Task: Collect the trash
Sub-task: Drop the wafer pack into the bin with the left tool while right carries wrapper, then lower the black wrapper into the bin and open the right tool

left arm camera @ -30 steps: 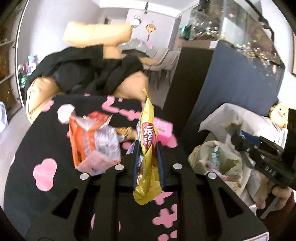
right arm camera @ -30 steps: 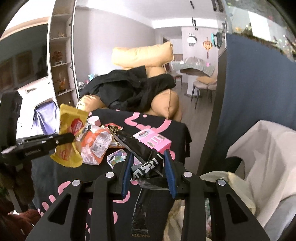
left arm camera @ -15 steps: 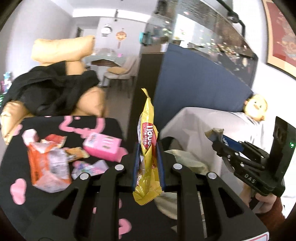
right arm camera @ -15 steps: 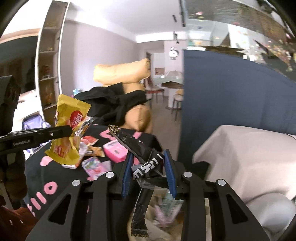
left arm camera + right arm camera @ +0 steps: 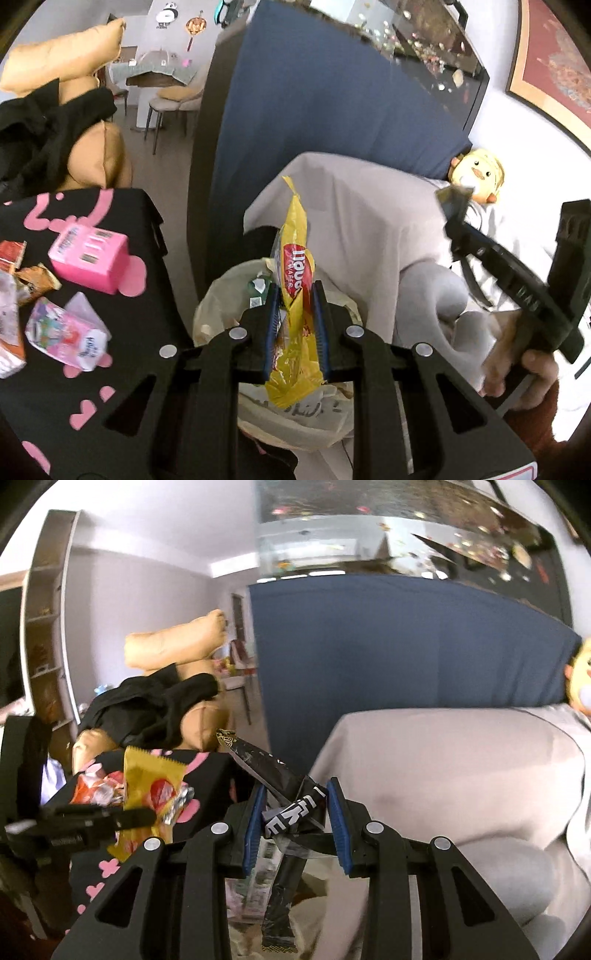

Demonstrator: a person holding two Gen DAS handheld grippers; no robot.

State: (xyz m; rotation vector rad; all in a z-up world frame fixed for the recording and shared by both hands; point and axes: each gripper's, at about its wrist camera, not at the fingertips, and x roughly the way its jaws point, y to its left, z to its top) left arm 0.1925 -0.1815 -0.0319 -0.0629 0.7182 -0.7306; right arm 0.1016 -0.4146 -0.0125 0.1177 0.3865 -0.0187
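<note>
You hold a wrapper in each gripper above an open trash bag beside a black table.

Your left gripper (image 5: 294, 325) is clamped on a yellow wafer wrapper (image 5: 295, 280), which stands upright directly over the trash bag (image 5: 218, 306). Your right gripper (image 5: 295, 812) is clamped on a crumpled black wrapper (image 5: 280, 790), also above the bag, to the right of the yellow one. Left of the bag, the black table (image 5: 92, 387) with pink shapes carries a pink box (image 5: 88, 254) and a pink packet (image 5: 62, 328). Right of the bag lies a beige cover (image 5: 354, 221), with a yellow duck toy (image 5: 476, 173) beyond it.
</note>
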